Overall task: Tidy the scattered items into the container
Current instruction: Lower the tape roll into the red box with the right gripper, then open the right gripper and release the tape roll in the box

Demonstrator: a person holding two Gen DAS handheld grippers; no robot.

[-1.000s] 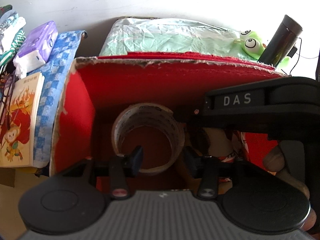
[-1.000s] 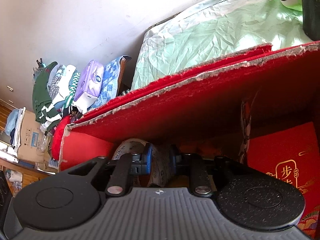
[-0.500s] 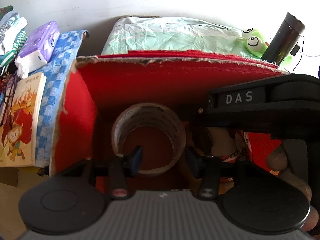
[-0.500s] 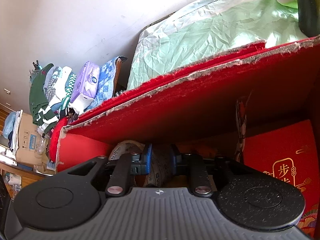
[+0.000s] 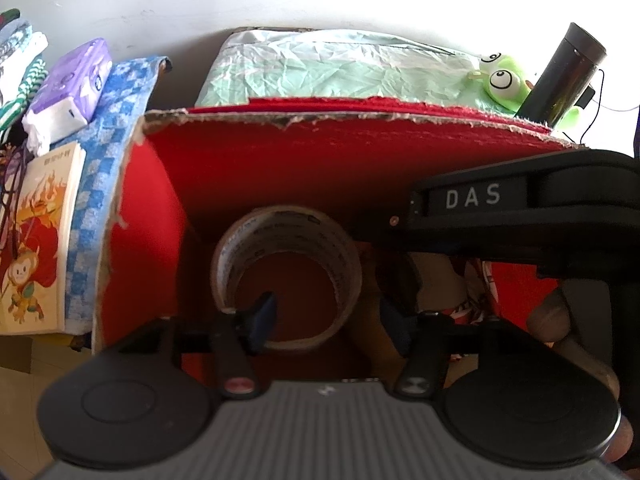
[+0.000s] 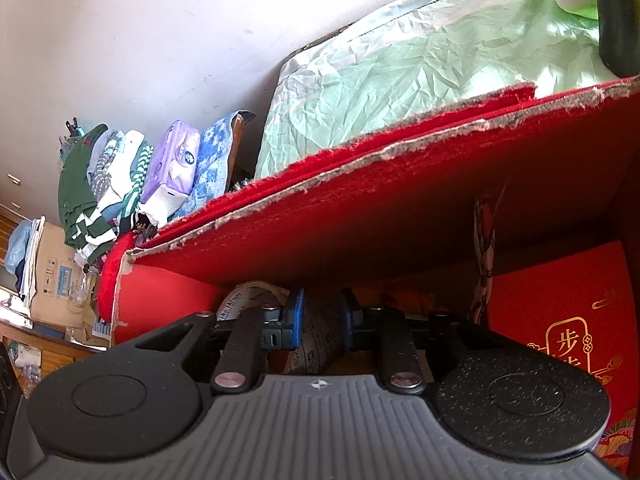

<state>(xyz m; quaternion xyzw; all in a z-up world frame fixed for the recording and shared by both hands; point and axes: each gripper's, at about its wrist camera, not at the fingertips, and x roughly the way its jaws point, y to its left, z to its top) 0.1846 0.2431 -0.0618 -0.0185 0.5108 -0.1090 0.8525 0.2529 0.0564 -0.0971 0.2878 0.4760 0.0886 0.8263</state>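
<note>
A red cardboard box (image 5: 248,168) with torn edges is seen spread ahead of both pairs of fingers, its back wall rising beyond them. A crumpled pale green bag (image 5: 332,68) is seen past that wall, with a green frog plush (image 5: 502,84) and a dark flask (image 5: 560,80) beyond the right fingertip. A monkey picture book (image 5: 36,240) and a purple tissue pack (image 5: 72,88) are placed outside the box, beyond the left fingertip. Inside the box, a roll of packing tape (image 5: 288,276) is stood on edge between the spread fingers of the left gripper (image 5: 328,312); contact cannot be told. The right gripper (image 6: 320,316) is seen with its blue-padded fingers set a little apart on either side of the roll's band, apparently not pressing it.
</note>
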